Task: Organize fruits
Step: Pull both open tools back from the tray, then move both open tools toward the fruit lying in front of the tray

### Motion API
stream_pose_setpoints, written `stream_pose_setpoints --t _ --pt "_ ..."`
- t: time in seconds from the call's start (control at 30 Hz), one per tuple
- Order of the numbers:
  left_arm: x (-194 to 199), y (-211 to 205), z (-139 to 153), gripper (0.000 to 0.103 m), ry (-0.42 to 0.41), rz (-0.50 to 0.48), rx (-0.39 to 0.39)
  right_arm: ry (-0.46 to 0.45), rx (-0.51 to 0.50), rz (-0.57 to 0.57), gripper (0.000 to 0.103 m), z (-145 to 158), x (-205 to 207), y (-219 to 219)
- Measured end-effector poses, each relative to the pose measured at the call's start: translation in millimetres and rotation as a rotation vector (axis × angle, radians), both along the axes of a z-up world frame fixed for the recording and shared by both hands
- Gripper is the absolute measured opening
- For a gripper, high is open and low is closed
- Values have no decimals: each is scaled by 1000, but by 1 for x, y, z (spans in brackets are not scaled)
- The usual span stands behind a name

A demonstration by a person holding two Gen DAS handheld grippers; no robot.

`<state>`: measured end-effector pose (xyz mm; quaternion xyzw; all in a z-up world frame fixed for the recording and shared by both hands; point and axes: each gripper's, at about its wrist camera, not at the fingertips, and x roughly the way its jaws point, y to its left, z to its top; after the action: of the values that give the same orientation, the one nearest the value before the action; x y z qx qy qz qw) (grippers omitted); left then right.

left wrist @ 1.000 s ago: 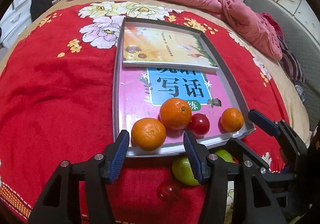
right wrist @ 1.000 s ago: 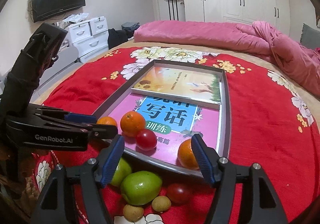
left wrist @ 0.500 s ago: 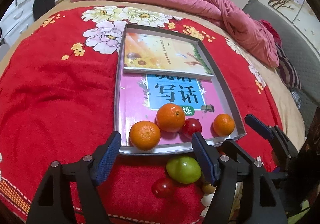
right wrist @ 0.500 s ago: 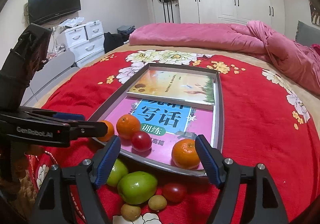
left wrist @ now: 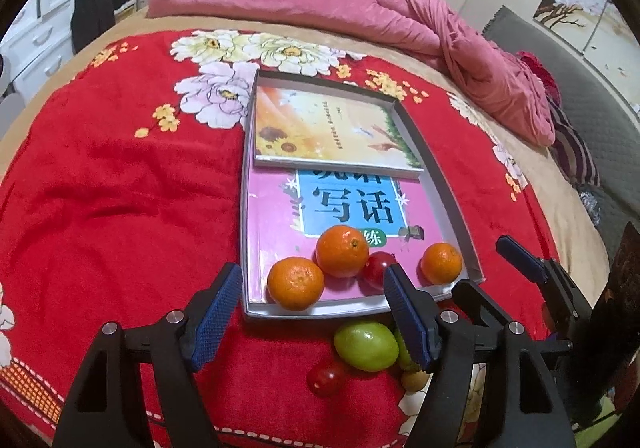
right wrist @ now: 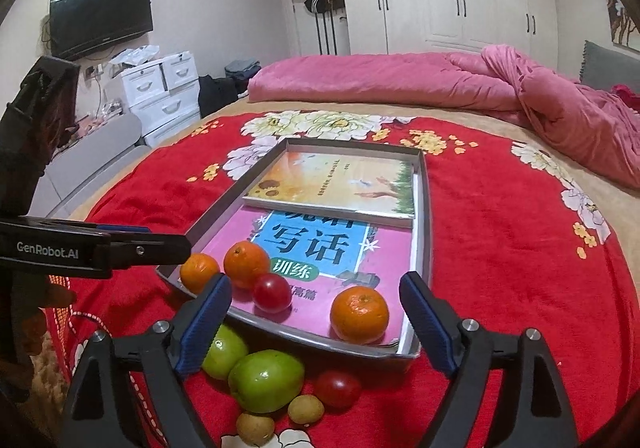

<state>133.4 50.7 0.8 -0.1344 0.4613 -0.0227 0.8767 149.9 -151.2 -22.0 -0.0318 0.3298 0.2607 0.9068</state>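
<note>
Both our grippers widened off the oranges: left gripper [left wrist: 310, 312] apart, empty; right gripper [right wrist: 316, 322] opening, empty. Oranges [right wrist: 359, 313] may roll along the tray's [right wrist: 425, 208] near edge.

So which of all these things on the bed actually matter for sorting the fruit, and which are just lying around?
Part of the job:
- tray
- three oranges and a tomato in it
- green apples, second tomato and two small brown fruits on the red blanket

Just lying about:
- two books lining the tray
- pink quilt
- television, drawers
</note>
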Motion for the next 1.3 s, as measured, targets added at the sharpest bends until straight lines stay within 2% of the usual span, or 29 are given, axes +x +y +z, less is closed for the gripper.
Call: stream_pose_setpoints --t 0.5,1.3 --pt "-6 1 10 75 -23 -7 -2 -15 25 -74 89 9 3 -22" --pt "-20 -6 5 75 -13 -47 10 -2 25 -166 91 13 -1 -54"
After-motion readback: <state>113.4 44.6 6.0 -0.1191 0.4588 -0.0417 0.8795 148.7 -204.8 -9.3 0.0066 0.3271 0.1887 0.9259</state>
